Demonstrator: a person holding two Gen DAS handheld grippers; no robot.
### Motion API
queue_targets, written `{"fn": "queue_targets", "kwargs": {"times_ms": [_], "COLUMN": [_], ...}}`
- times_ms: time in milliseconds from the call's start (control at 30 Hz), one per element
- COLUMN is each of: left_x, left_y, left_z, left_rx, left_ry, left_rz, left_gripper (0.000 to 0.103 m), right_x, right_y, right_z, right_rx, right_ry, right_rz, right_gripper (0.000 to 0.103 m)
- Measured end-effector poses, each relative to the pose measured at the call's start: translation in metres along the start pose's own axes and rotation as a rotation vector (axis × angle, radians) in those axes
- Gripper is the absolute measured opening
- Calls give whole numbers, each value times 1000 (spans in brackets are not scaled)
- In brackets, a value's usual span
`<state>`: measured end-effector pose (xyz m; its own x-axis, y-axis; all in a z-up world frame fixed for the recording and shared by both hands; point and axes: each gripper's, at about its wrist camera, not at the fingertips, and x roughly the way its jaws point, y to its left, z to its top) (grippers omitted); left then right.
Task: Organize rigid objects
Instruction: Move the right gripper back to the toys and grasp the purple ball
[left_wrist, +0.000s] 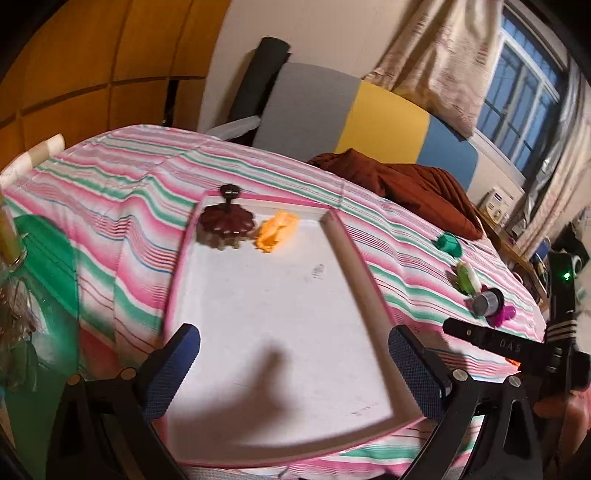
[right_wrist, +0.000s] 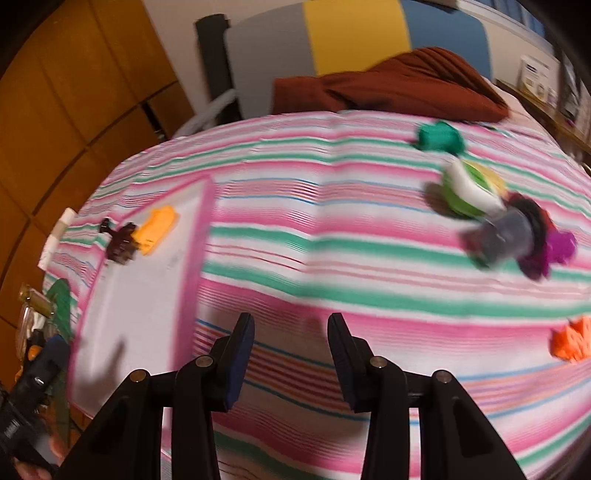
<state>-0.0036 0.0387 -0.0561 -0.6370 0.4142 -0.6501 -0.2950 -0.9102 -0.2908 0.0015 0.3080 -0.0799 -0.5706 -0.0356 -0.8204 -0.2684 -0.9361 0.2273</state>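
A: Striped cloth (left_wrist: 122, 192): woven fabric, matt, softly creased. Tray (left_wrist: 343, 236): smooth matt white base, pale rim that looks like painted wood or board.

B: Brown piece (left_wrist: 226, 221): glossy hard plastic, ribbed top. Orange piece (left_wrist: 276, 230): plastic, faintly shiny.

A: Fingers (left_wrist: 415, 369) of the left gripper (left_wrist: 295, 365): blue pads with a fine rubbery grid texture on matt black plastic arms; round metal pivot pins.

B: Grey cylinder (left_wrist: 484, 303): dull metallic sheen. Green piece (right_wrist: 441, 137): plastic, blurred. Rust-brown fabric (right_wrist: 399, 88): matt, folded cloth. Wall panels (right_wrist: 55, 110): smooth satin wood finish.
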Motion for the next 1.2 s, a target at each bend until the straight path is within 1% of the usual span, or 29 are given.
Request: {"fn": "queue_targets", "kwargs": {"times_ms": [133, 200, 300, 400, 533, 667, 767, 833, 967, 1000, 1067, 1133, 1167, 1200], "left_x": [-1, -2, -2, -3, -3, -6, -6, -6, -6, -6, -5, -1, 1, 3], "left_y": [-22, -38, -59, -81, -102, -117, -123, -125, -130, -131, -133, -135, -137, -139], "left_z": [-4, -6, -10, -13, -19, -26, -31, -33, -35, -35, -38, -39, -41, -42], "left_rx": [59, 104, 171, 243, 308, 359, 385, 394, 413, 418, 425, 430, 432, 434], "left_ry": [13, 18, 24, 26, 28, 33, 38, 42, 45, 45, 50, 61, 68, 74], "left_rz": [-46, -84, -119, -157, -191, -218, -218, -216, -208, -206, -203, -201, -201, -202], "left_gripper": [103, 103, 103, 103, 103, 103, 103, 103, 103, 103, 103, 103, 103, 103], "right_x": [-6, -10, -22, -42, -64, -67, -63, -56, -41, -38, -29, -22, -16, -14], "right_y": [-39, -57, -88, -123, -169, -209, -224, -233, -251, -257, -263, -266, -268, -268], "right_z": [-13, -17, -18, -13, -2, 14, 28, 41, 53, 54, 53, 51, 49, 49], "right_rx": [73, 113, 171, 244, 344, 412, 443, 453, 537, 577, 630, 654, 669, 674], "right_ry": [26, 36, 26, -9, -50, -57, -78, -83, -64, -75, -68, -67, -49, -41], "right_rz": [-53, -79, -127, -191, -258, -289, -248, -194, -185, -138, -47, 9, 40, 58], "right_gripper": [41, 41, 41, 41, 42, 42, 42, 42, 43, 43, 43, 43, 43, 40]}}
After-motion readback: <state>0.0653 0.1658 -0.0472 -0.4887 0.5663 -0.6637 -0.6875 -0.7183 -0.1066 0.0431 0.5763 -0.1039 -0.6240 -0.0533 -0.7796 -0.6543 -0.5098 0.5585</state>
